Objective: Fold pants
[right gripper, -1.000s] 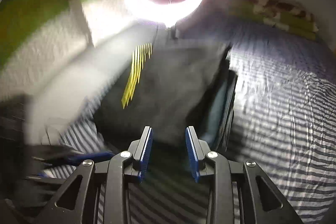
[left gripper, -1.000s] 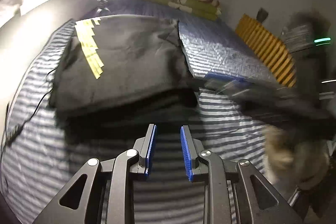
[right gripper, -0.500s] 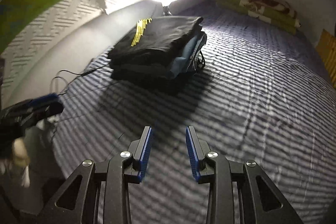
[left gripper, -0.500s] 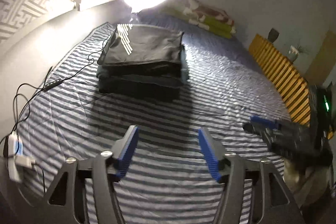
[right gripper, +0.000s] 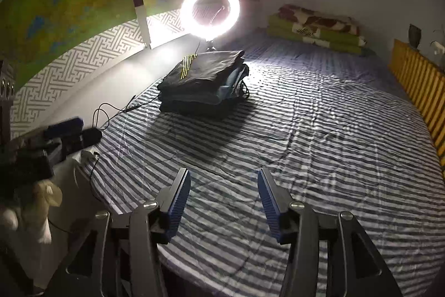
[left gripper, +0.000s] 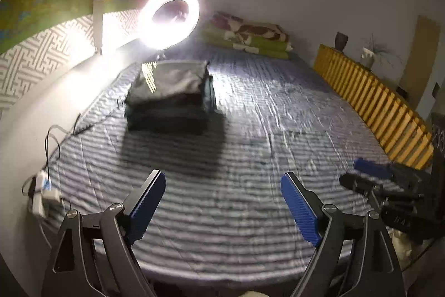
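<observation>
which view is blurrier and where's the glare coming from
Left wrist view is softer: the folded stack and sheet stripes smear. Right wrist view is crisp, stripes sharp. In both, the ring light blows out to white, casting the stack's shadow toward the camera. Fisheye bends the walls in both.

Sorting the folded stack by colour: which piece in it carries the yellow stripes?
The black pair on the very top of the stack; yellow stripes cross its surface on the ring light's side. The folded pieces beneath it look plain blue and dark, with no stripes showing.

Striped bedsheet (right gripper: pixel 319 130) bare ahead, passable; folded clothes stack (right gripper: pixel 205 82) and cables (right gripper: pixel 111 113) block far left.
</observation>
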The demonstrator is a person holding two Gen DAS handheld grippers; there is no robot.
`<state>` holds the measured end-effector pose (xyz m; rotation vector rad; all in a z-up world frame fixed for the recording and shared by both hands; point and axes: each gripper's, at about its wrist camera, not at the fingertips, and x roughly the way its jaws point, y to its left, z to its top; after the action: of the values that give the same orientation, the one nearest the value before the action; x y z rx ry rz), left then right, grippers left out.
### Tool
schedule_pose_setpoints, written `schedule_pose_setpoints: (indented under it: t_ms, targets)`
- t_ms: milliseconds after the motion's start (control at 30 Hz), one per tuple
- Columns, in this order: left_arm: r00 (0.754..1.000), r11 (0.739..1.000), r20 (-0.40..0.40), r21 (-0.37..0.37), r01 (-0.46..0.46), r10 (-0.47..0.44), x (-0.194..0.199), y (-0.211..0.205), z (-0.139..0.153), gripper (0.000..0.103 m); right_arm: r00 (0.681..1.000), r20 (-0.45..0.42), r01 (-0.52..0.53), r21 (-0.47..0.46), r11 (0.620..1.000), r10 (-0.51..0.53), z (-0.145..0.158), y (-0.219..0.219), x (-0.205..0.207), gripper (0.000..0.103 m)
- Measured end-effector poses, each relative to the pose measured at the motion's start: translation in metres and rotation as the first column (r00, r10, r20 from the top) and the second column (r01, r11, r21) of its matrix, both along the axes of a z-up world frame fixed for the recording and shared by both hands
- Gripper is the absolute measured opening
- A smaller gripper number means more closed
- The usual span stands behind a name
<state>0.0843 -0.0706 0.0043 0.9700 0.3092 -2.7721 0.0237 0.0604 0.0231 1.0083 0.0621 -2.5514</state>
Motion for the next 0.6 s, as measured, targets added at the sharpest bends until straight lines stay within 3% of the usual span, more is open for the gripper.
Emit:
schedule_pose_setpoints:
  t_ms: [100,333,600]
  targets:
    - [0.999,0.999,0.008,-0.013,-0.034,0.034,0.019,0.018,-0.011,0.093,1.000,-0.017,0.016,0.019,1.000,-0.016,-0.003,0.002,0.018,0.048]
    - [0.996,0.997,0.047,0.001,-0.074,0.074,0.045,0.039,-0.038,0.093,1.000,-0.007,0.029,0.016,0.999,-0.029,-0.015,0.005,0.049,0.051]
    - [0.993,0.993,0.044,0.003,-0.114,0.114,0.062,0.047,-0.043,0.096,0.999,-0.037,0.028,0.030,0.999,-0.027,-0.019,0.005,0.076,0.053]
